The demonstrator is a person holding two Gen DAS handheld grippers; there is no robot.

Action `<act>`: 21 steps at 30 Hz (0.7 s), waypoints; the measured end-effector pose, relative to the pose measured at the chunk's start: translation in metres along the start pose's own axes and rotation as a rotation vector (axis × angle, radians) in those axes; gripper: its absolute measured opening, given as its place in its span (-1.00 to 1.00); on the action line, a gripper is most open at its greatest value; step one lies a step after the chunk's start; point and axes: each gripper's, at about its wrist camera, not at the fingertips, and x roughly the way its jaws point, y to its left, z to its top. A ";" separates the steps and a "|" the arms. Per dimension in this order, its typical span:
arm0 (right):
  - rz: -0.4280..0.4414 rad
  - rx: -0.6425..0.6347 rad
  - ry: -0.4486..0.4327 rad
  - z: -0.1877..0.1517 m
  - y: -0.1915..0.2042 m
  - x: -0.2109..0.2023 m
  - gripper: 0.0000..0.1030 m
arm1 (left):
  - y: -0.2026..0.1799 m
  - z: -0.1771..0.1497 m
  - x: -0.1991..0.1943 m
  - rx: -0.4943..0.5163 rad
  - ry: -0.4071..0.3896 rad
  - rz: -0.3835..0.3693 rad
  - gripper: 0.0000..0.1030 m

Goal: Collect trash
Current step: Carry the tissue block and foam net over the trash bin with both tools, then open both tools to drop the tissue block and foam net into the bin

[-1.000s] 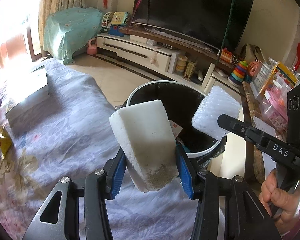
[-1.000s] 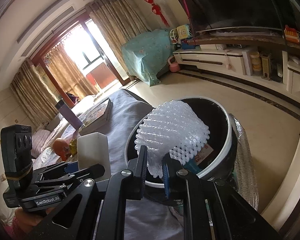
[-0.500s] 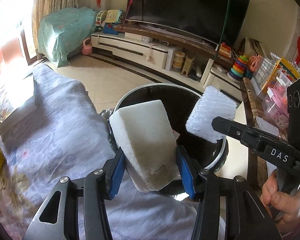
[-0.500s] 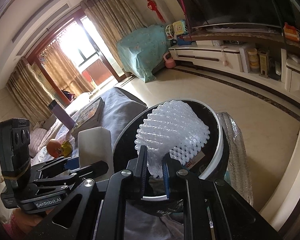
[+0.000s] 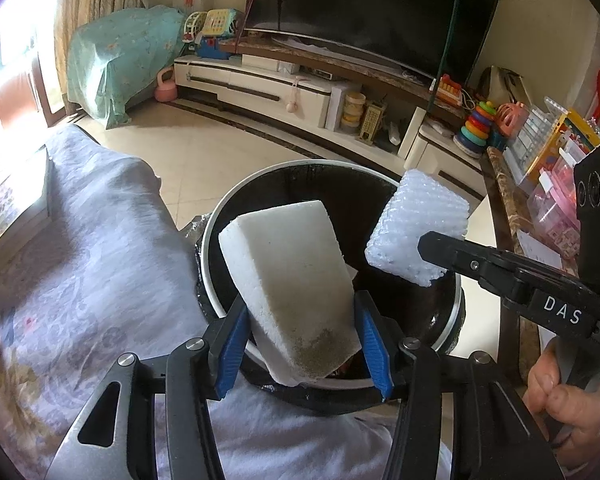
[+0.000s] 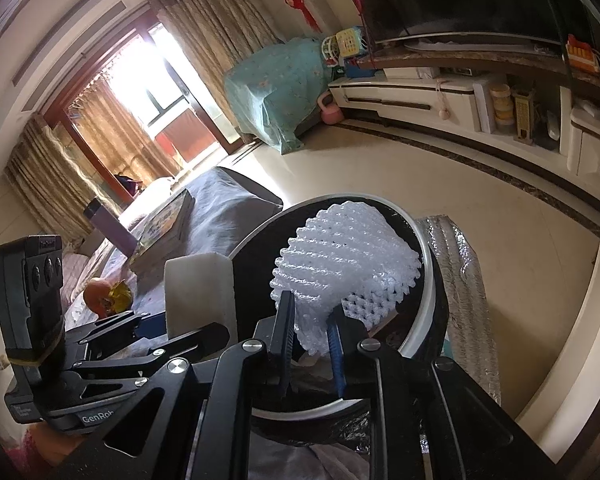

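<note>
I read "DAS" on my right gripper (image 5: 428,246), "GenRob…" cut off on my left gripper (image 5: 300,340). Left pinches foam block (image 5: 288,284); right's jaws easing apart around foam net (image 6: 340,272), over the bin (image 5: 260,178); bin contents dark.

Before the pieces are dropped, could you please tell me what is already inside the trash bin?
Inside the trash bin only its dark wall and a scrap of white card with red show. The foam block and foam net, held above the opening, hide the rest.
</note>
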 end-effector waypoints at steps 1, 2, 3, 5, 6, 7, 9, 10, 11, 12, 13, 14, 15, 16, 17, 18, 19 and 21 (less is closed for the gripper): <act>-0.001 0.001 0.002 0.001 0.000 0.001 -0.66 | 0.000 0.001 0.001 -0.001 0.001 -0.001 -0.02; -0.002 0.000 0.004 0.001 0.000 0.002 -0.65 | 0.001 0.002 0.003 -0.002 0.002 -0.002 -0.01; -0.002 -0.002 0.006 0.001 0.000 0.003 -0.65 | 0.000 0.002 0.003 -0.002 0.003 -0.002 -0.01; -0.004 -0.007 0.011 0.001 0.002 0.005 -0.65 | 0.000 0.003 0.006 -0.002 0.005 -0.003 -0.01; -0.005 -0.008 0.013 0.001 0.002 0.006 -0.65 | 0.000 0.004 0.007 -0.002 0.005 -0.003 -0.01; -0.006 -0.009 0.015 0.002 0.003 0.008 -0.65 | 0.001 0.005 0.007 -0.002 0.005 -0.004 0.00; -0.008 -0.011 0.019 0.003 0.003 0.010 -0.65 | 0.001 0.006 0.010 -0.005 0.007 -0.005 0.03; -0.010 -0.009 0.022 0.004 0.003 0.011 -0.65 | 0.002 0.007 0.011 -0.006 0.008 -0.009 0.03; -0.014 -0.007 0.022 0.004 0.002 0.012 -0.65 | 0.003 0.007 0.012 -0.007 0.008 -0.013 0.08; -0.015 -0.003 0.024 0.005 0.002 0.014 -0.64 | 0.004 0.007 0.013 -0.009 0.011 -0.014 0.10; -0.013 0.002 0.027 0.005 0.001 0.015 -0.63 | 0.004 0.007 0.014 -0.011 0.013 -0.013 0.13; -0.013 0.006 0.028 0.005 0.001 0.016 -0.59 | 0.005 0.007 0.015 -0.013 0.016 -0.010 0.17; -0.013 0.010 0.029 0.005 0.000 0.016 -0.49 | 0.006 0.007 0.016 -0.016 0.018 -0.007 0.19; -0.011 0.014 0.030 0.006 -0.001 0.017 -0.43 | 0.007 0.007 0.017 -0.019 0.018 -0.012 0.21; -0.008 0.020 0.028 0.006 -0.002 0.016 -0.30 | 0.008 0.007 0.016 -0.022 0.016 -0.019 0.24; -0.005 0.024 0.027 0.006 -0.003 0.016 -0.19 | 0.008 0.007 0.015 -0.024 0.015 -0.025 0.25; -0.003 0.026 0.025 0.006 -0.003 0.015 -0.17 | 0.007 0.007 0.013 -0.025 0.012 -0.023 0.29; 0.001 0.028 0.024 0.005 -0.003 0.014 -0.13 | 0.007 0.006 0.009 -0.021 0.002 -0.015 0.31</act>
